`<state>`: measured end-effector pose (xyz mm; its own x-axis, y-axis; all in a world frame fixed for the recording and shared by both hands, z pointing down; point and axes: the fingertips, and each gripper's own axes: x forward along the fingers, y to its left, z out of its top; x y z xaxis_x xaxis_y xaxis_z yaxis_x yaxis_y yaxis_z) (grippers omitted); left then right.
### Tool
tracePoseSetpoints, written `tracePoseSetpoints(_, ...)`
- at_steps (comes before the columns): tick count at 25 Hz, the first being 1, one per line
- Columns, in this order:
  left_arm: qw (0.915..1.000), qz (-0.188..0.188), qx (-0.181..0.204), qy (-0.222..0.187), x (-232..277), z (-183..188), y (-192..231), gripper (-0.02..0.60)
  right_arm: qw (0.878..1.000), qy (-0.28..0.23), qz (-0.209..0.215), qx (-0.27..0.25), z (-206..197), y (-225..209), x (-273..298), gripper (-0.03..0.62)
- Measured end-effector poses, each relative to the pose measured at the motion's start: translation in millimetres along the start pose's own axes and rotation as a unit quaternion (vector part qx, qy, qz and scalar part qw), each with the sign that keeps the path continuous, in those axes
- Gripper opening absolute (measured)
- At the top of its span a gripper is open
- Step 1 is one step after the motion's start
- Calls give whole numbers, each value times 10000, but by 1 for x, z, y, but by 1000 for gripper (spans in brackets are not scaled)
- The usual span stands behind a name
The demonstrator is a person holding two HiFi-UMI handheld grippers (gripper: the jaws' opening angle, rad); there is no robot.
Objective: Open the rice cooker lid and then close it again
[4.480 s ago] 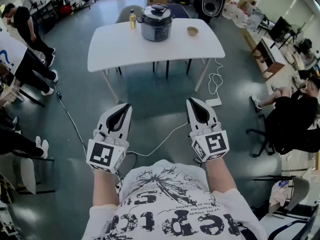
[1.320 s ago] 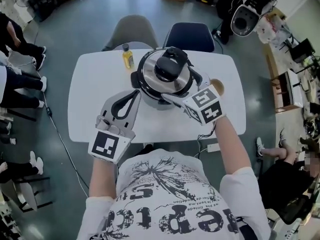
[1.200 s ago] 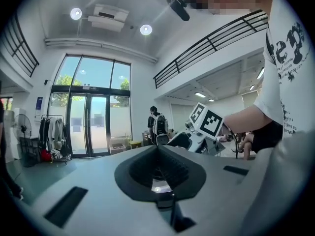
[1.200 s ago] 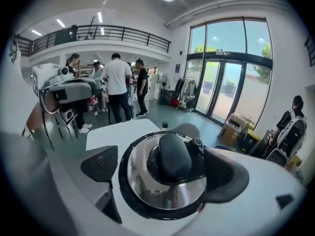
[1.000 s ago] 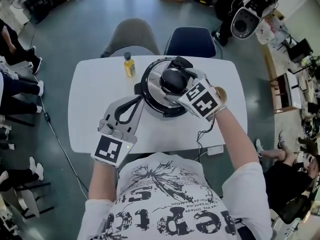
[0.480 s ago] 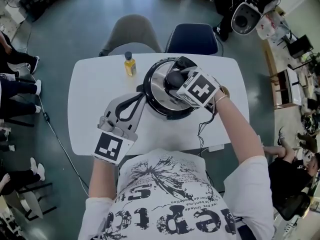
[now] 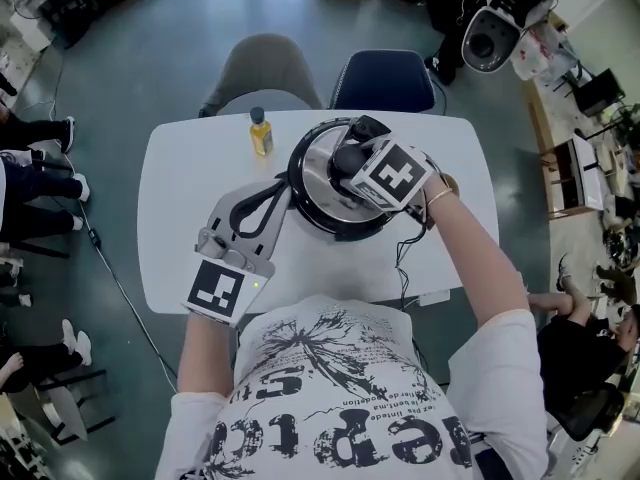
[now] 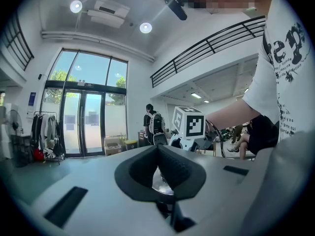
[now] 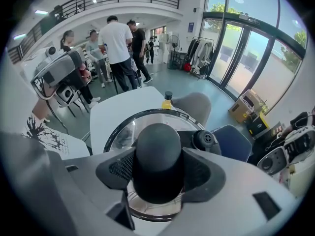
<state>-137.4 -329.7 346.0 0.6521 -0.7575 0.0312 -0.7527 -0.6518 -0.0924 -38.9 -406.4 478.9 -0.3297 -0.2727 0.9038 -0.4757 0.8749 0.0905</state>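
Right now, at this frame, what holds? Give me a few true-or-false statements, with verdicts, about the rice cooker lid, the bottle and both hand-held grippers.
1. The right hand-held gripper has the lid knob between its jaws. True; the jaws have just been closing onto it.
2. The rice cooker lid is lifted off. False: it sits in place.
3. The left hand-held gripper holds the yellow bottle. False: its jaws are together and empty; the bottle stands apart on the white table.
4. A grey chair and a blue chair stand at the table's far side. True.
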Motion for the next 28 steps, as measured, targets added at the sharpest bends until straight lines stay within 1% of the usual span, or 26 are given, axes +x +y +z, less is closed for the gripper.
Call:
tracePoseSetpoints(11,9998,184,-14,-63,-12,4,7,14,9999,-95,-107,95,8,0,-5,293)
tracePoseSetpoints(15,9998,169,30,-90,-17,9,1,14,9994,-224,-199,173,11,-2,-20,293)
tracePoseSetpoints(18,9998,177,29,-81,-17,13,-3,14,9991,-309,-192,209,9,-2,-32,293)
tracePoseSetpoints(23,9997,214,70,-105,-13,21,-23,14,9982,-490,-198,272,-13,0,-51,293)
tracePoseSetpoints(28,9994,331,58,-113,-6,27,-59,14,9976,-600,-151,316,-50,1,-72,293)
